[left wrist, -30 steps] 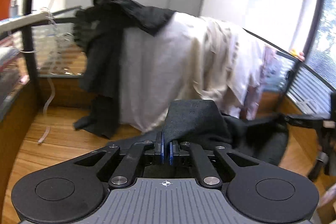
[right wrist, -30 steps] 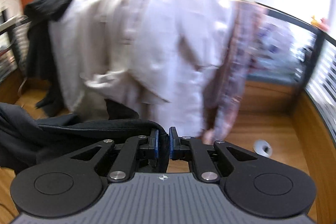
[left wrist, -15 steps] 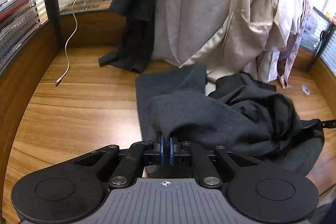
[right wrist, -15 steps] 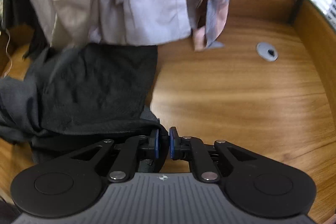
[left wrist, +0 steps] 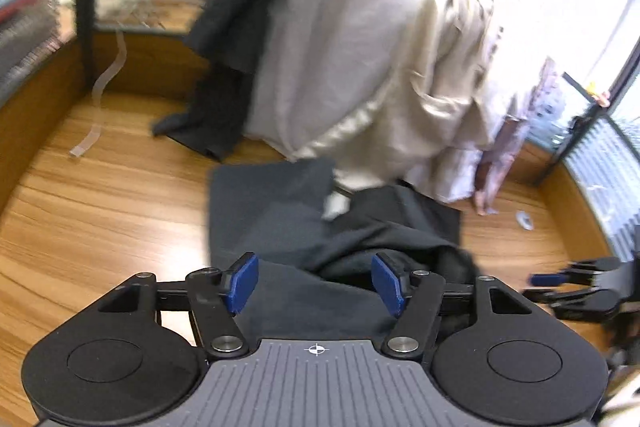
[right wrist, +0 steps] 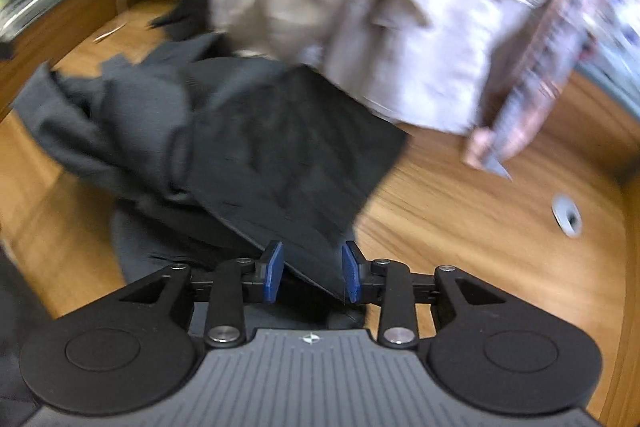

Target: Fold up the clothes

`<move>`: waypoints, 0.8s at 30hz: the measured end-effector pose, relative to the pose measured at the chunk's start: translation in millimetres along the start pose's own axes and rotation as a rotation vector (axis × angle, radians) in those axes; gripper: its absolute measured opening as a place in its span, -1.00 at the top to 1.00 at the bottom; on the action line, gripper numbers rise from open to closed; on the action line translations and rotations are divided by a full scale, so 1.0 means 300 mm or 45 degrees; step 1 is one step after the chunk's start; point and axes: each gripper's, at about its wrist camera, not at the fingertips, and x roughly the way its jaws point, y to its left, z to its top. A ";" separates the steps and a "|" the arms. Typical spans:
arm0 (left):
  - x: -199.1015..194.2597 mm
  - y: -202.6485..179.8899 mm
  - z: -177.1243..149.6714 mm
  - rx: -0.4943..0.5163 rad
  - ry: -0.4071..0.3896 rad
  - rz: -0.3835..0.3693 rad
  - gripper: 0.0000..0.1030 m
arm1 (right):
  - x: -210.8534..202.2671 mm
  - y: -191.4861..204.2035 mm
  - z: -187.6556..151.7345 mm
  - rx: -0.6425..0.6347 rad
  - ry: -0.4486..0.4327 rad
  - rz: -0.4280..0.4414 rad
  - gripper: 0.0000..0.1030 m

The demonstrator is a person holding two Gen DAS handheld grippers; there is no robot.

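A dark grey garment (left wrist: 280, 227) is seen lying crumpled on the wooden bench (left wrist: 100, 219), just in front of a pile of pale and black clothes (left wrist: 360, 67) draped at the back. The left claw (left wrist: 316, 281) is shown with its blue pads spread wide; a second ago they were pinched on the cloth, and they have just been opening, so the fabric now lies loose beneath and between them. The right claw (right wrist: 312, 271) has likewise just been opening: its pads stand partly apart with a flat edge of the garment (right wrist: 280, 155) passing between them, no longer squeezed. Compared with earlier, the garment has been lowered from the air onto the bench
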 end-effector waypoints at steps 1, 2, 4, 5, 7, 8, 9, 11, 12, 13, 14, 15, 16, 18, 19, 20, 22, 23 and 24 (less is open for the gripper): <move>0.018 -0.020 0.000 0.006 0.005 -0.018 -0.36 | 0.004 0.018 0.012 -0.045 0.001 0.016 0.29; 0.034 -0.039 -0.003 0.012 0.007 -0.027 -0.42 | 0.010 0.033 0.021 -0.085 -0.002 0.030 0.29; 0.067 -0.080 -0.009 0.022 0.011 -0.036 -0.43 | 0.031 0.065 0.035 -0.158 0.000 0.046 0.29; 0.084 -0.099 -0.010 0.022 0.014 -0.043 -0.47 | 0.043 0.080 0.040 -0.193 0.003 0.054 0.29; 0.116 -0.135 -0.012 0.018 0.016 -0.056 -0.57 | 0.065 0.106 0.044 -0.254 0.004 0.072 0.29; 0.131 -0.153 -0.015 0.017 0.013 -0.055 -0.66 | 0.075 0.117 0.045 -0.280 0.006 0.082 0.29; 0.145 -0.171 -0.019 0.016 0.011 -0.053 -0.71 | 0.086 0.126 0.046 -0.305 0.010 0.090 0.29; 0.184 -0.213 -0.030 0.031 0.029 -0.060 -0.77 | 0.101 0.145 0.042 -0.343 0.018 0.101 0.29; 0.205 -0.234 -0.038 0.044 0.042 -0.064 -0.78 | 0.108 0.151 0.040 -0.361 0.021 0.102 0.29; 0.227 -0.256 -0.046 0.059 0.055 -0.066 -0.80 | 0.115 0.156 0.038 -0.378 0.023 0.101 0.29; 0.250 -0.274 -0.054 0.063 0.069 -0.065 -0.81 | 0.122 0.161 0.036 -0.396 0.024 0.101 0.29; 0.275 -0.290 -0.060 0.062 0.083 -0.061 -0.81 | 0.129 0.166 0.036 -0.415 0.025 0.101 0.29; 0.299 -0.305 -0.066 0.061 0.098 -0.058 -0.81 | 0.135 0.170 0.036 -0.428 0.025 0.098 0.29; 0.347 -0.333 -0.078 0.054 0.130 -0.055 -0.83 | 0.144 0.173 0.037 -0.444 0.023 0.094 0.29; 0.371 -0.345 -0.082 0.048 0.148 -0.053 -0.83 | 0.149 0.175 0.038 -0.452 0.022 0.092 0.29; 0.392 -0.357 -0.085 0.044 0.158 -0.039 -0.83 | 0.154 0.176 0.039 -0.460 0.021 0.090 0.29; 0.415 -0.374 -0.087 0.037 0.151 -0.012 -0.83 | 0.163 0.177 0.045 -0.471 0.018 0.081 0.33; 0.426 -0.378 -0.086 0.028 0.148 0.006 -0.81 | 0.167 0.175 0.048 -0.463 0.016 0.079 0.40; 0.438 -0.380 -0.084 0.016 0.147 0.026 -0.78 | 0.171 0.172 0.052 -0.452 0.015 0.078 0.43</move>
